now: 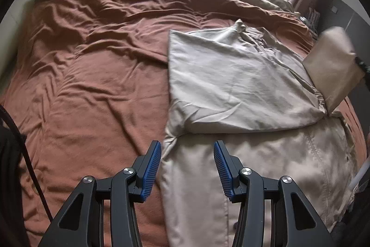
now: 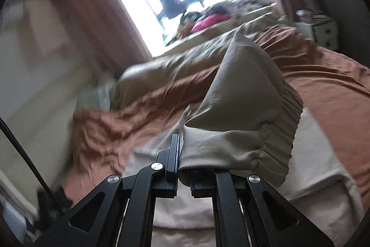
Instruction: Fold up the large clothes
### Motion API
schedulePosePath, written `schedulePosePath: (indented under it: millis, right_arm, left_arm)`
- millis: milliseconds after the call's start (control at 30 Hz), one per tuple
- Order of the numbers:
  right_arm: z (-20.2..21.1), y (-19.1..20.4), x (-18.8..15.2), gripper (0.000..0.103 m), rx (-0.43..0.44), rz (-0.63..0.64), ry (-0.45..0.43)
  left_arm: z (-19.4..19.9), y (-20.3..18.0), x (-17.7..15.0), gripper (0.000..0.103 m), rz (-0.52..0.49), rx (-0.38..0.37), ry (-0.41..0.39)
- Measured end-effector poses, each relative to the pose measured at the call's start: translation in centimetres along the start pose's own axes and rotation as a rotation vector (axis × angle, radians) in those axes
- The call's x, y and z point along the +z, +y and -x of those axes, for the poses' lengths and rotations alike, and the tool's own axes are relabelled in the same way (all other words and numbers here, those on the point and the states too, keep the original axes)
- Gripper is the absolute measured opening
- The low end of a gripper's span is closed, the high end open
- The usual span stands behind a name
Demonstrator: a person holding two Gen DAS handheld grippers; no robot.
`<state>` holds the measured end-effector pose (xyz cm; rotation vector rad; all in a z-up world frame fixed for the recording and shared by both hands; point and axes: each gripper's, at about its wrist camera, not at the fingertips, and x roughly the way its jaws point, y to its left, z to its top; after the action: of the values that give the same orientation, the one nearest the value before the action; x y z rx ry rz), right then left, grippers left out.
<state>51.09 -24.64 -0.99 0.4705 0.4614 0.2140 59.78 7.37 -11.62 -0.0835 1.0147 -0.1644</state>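
On bed [image 1: 92,75] | right gripper [image 2: 179,161] pinching trousers [image 1: 240,75] waistband, lifted | left gripper [image 1: 186,168] spread, empty, over near leg | advice: carry waistband across level, edges aligned.

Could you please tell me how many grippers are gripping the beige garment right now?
1. The right gripper is shut on the garment's gathered waistband, lifted off the bed. The left gripper hangs open above the garment, gripping nothing.

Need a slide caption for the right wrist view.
Right claw shut on the elastic waistband of beige trousers, lifting it above the rust-brown duvet.
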Motion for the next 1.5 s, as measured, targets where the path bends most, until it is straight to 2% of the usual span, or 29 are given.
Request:
schedulePosePath:
  millis: [33, 67, 133, 267, 333, 400, 433, 600, 700, 767, 867, 933, 1100, 1200, 1300, 1500]
  right_arm:
    - [-1.9, 1.3, -0.9, 0.004, 0.010, 0.030, 0.049]
    - [-4.2, 1.7, 0.6, 0.004, 0.010, 0.047, 0.084]
    - [-8.5, 2.4, 0.3, 0.004, -0.023, 0.083, 0.179]
    - [-15.8, 3.5, -2.8, 0.005, -0.073, 0.063, 0.426]
    - [-18.6, 3.5, -2.8, 0.018, -0.074, 0.016, 0.503]
    - [-19.3, 3.2, -2.3, 0.064, -0.023, -0.040, 0.525]
    - [-19.0, 2.8, -2.1, 0.069, 0.004, -0.054, 0.521]
    - [-13.9, 0.2, -0.5, 0.069, 0.048, -0.097, 0.405]
    - [-10.9, -2.9, 0.5, 0.069, -0.029, -0.155, 0.331]
    - [-8.9, -5.6, -0.1, 0.069, -0.080, -0.224, 0.308]
    - [-7.3, -9.1, -1.3, 0.069, -0.144, -0.352, 0.301]
    - [-6.3, -11.8, -1.3, 0.069, -0.161, -0.457, 0.280]
    - [-3.5, -14.6, -1.7, 0.069, -0.222, -0.537, 0.223]
    - [-3.3, -14.6, -2.7, 0.057, -0.210, -0.593, 0.229]
    - [-3.8, -15.9, -4.0, 0.050, -0.195, -0.629, 0.235]
    - [-1.8, -18.5, -3.9, 0.048, -0.233, -0.670, 0.205]
  left_arm:
    - [0.0, 0.4, -0.2, 0.050, 0.008, 0.001, 0.002]
    - [0.0, 0.7, -0.3, 0.050, 0.014, 0.000, 0.005]
    - [-0.1, 1.2, -0.7, 0.050, 0.026, 0.003, 0.014]
    - [0.1, 1.8, -1.0, 0.049, 0.037, 0.011, 0.017]
    - [0.3, 1.8, -1.1, 0.050, 0.043, 0.008, 0.017]
    - [0.5, 1.4, -1.0, 0.050, 0.038, 0.005, 0.014]
    - [0.5, 1.2, -0.9, 0.050, 0.036, 0.003, 0.013]
    - [0.5, -1.3, 0.0, 0.050, 0.015, -0.034, 0.001]
    - [0.2, -3.8, 0.8, 0.050, -0.017, -0.060, -0.005]
    - [-0.2, -6.0, 1.5, 0.050, -0.043, -0.078, -0.006]
    - [-1.1, -9.0, 2.4, 0.060, -0.076, -0.104, -0.005]
    - [-1.7, -11.1, 3.0, 0.062, -0.101, -0.117, -0.006]
    - [-3.9, -17.4, 4.5, 0.062, -0.177, -0.163, 0.009]
    - [-5.5, -20.7, 5.3, 0.062, -0.212, -0.175, 0.019]
    - [-7.4, -23.5, 5.9, 0.062, -0.239, -0.183, 0.035]
    - [-11.4, -27.8, 6.2, 0.062, -0.287, -0.179, 0.080]
